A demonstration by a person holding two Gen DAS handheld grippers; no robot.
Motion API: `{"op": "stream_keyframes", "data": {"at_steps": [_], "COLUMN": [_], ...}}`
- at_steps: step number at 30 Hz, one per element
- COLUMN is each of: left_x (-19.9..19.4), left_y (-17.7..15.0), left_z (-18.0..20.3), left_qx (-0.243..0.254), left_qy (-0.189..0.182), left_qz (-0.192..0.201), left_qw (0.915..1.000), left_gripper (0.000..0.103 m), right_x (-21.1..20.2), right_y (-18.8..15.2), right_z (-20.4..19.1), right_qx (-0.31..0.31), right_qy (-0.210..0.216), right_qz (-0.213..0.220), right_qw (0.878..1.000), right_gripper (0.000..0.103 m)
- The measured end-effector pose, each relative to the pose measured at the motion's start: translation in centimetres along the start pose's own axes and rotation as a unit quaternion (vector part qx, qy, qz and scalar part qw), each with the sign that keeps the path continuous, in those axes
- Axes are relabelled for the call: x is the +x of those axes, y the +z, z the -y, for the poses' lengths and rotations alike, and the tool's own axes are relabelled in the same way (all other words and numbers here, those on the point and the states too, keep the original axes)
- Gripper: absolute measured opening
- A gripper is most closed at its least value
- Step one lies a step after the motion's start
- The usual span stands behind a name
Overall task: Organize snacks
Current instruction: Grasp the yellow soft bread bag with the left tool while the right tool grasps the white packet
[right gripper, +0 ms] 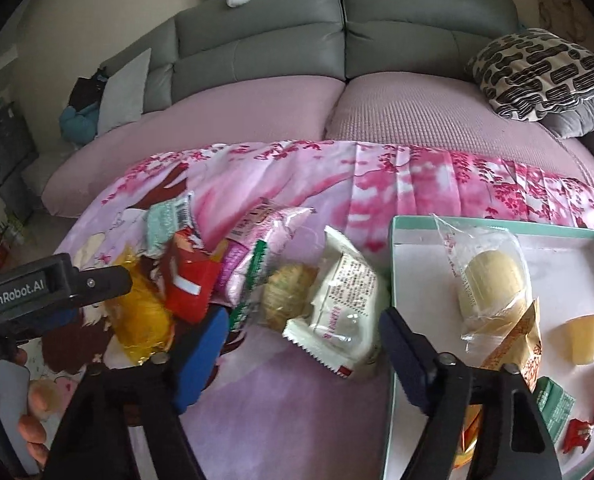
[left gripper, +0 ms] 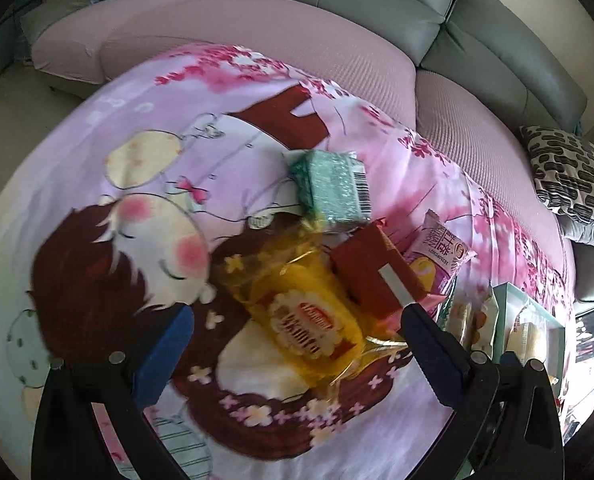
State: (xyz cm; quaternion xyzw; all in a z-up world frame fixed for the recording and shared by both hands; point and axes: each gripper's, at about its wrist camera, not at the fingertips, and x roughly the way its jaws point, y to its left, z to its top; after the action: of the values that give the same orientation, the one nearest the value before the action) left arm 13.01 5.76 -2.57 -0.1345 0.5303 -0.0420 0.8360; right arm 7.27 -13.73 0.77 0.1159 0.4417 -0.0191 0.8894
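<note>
Mid-sort on the sofa-side tabletop (right gripper: 281, 432), draped in a pink cartoon-print cloth: both tools are spread wide and hold nothing, each poised over a loose heap of snacks that has yet to go into the teal-rimmed tray (right gripper: 393, 264).

The left tool (left gripper: 297, 336) brackets a yellow cracker packet (left gripper: 301, 320), which lies flat on the cloth between its blue pads. The right tool (right gripper: 305, 336) hangs over a white wrapped pastry (right gripper: 343, 312) just beside the tray's left wall. By the look of it, the step in hand is the reach for the next packet — the left tool would need to come down and close across the yellow packet's width, and the right to do likewise on the white pastry, which sits tilted against its neighbours and may slide.

Counted outside the tray: one yellow cracker packet, one red packet (left gripper: 377, 272), one green foil pack with a barcode (left gripper: 333, 192), one pink-and-purple packet (left gripper: 441, 256), one clear-wrapped brown cake with a green edge (right gripper: 287, 296) and one white pastry — six in all, mostly touching or overlapping.

Inside the tray: one clear-wrapped pale bun (right gripper: 491, 284), one orange-printed packet (right gripper: 525, 344), one yellow jelly cup (right gripper: 585, 336), one small green packet (right gripper: 557, 408) and one red piece (right gripper: 581, 432) at the edge, partly cut off.
</note>
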Motion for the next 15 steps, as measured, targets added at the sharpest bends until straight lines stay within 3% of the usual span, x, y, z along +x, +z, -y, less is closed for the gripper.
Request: {"op": "stream_keyframes", "data": {"at_steps": [4, 15], "left_x": [1.4, 3.2], "left_y": [0.1, -0.3], "left_z": [0.3, 0.4], "left_qx": [-0.008, -0.009], "left_qy": [-0.004, 0.0], "left_qz": [-0.012, -0.027], "left_qw": [0.9999, 0.9996], "left_gripper": [0.103, 0.103], "right_x": [0.9, 1.5], "right_y": [-0.1, 0.4], "right_z": [-0.7, -1.1], "right_qx": [-0.023, -0.053], "right_qy": [-0.022, -0.043], "right_qz": [-0.005, 0.004], "right_qw": [0.999, 0.998], "right_gripper": [0.064, 0.059]}}
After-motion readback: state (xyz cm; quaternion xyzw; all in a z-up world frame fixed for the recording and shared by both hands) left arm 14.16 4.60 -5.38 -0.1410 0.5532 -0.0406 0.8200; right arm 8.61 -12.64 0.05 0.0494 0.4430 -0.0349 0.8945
